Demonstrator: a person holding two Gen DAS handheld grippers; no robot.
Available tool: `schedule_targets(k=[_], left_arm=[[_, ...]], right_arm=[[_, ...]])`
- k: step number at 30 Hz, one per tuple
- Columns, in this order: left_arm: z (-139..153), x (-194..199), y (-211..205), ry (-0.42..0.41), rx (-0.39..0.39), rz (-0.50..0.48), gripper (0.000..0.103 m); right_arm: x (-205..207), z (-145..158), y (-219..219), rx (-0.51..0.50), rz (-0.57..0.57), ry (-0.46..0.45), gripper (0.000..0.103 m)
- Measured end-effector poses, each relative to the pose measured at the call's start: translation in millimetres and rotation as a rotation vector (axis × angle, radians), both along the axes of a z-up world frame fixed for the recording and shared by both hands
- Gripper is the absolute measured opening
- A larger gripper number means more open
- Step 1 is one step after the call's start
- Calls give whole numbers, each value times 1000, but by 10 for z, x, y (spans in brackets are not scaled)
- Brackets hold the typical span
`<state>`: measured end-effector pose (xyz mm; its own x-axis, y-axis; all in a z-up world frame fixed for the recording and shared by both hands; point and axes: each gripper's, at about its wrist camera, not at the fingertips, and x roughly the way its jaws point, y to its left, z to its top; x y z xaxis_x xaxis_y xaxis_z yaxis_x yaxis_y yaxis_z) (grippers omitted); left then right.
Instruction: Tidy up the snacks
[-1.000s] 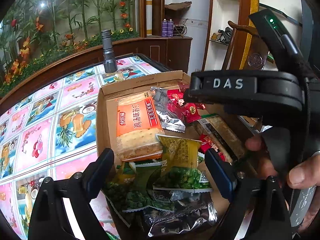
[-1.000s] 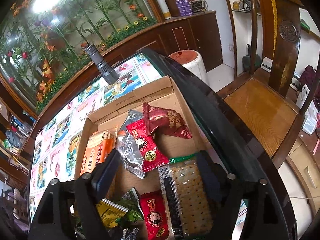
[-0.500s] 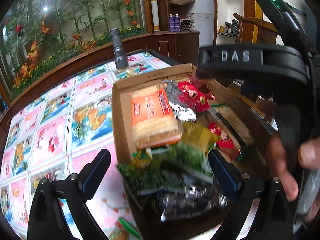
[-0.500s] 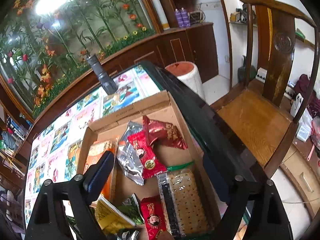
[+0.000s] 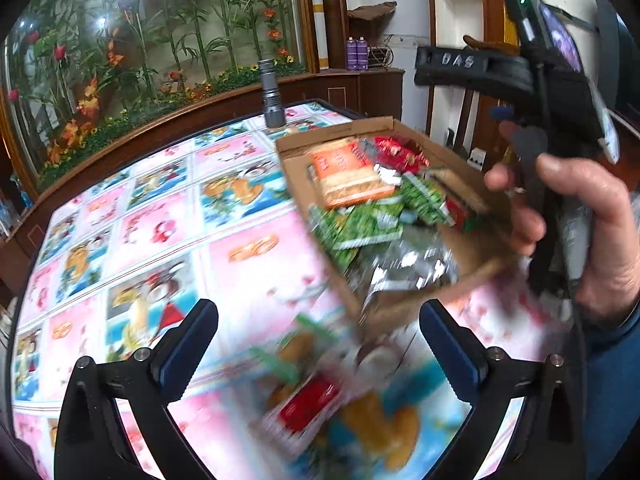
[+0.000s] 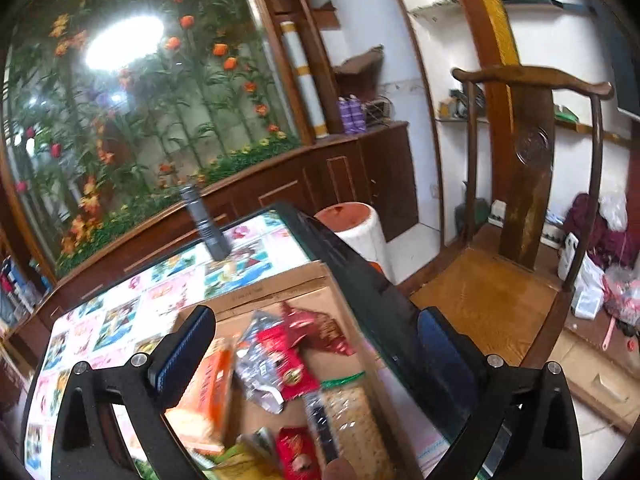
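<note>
A shallow cardboard box holds several snack packs: an orange cracker pack, green packs, silver foil packs and red packs. The box also shows in the right wrist view with a red pack and a clear cracker pack. My left gripper is open and empty, over the table in front of the box. A blurred red pack lies on the table below it. My right gripper is open and empty above the box.
The table has a colourful fruit-print top. A grey flashlight stands at its far edge. A wooden chair and a white bin stand to the right of the table. The other handheld gripper is at the right.
My left gripper has pulled back and away from the box, which now sits farther off. My right gripper has risen and tilted up, showing more of the room. Both stay open.
</note>
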<state>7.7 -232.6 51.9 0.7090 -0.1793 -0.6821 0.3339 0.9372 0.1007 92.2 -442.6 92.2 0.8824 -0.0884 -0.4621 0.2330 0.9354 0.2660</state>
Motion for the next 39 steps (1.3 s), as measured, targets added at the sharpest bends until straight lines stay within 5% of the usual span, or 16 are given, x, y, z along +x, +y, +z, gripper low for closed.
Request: schedule_targets(k=[9, 18, 39], left_arm=[[58, -444, 416, -133, 151, 55, 101], [72, -476, 848, -74, 86, 150, 101], [-70, -371, 968, 45, 71, 180, 101]], right_arm=[[-932, -91, 388, -21, -13, -91, 102], [-1510, -167, 650, -1, -133, -104, 102], [-1516, -345, 911, 2, -113, 43, 102]])
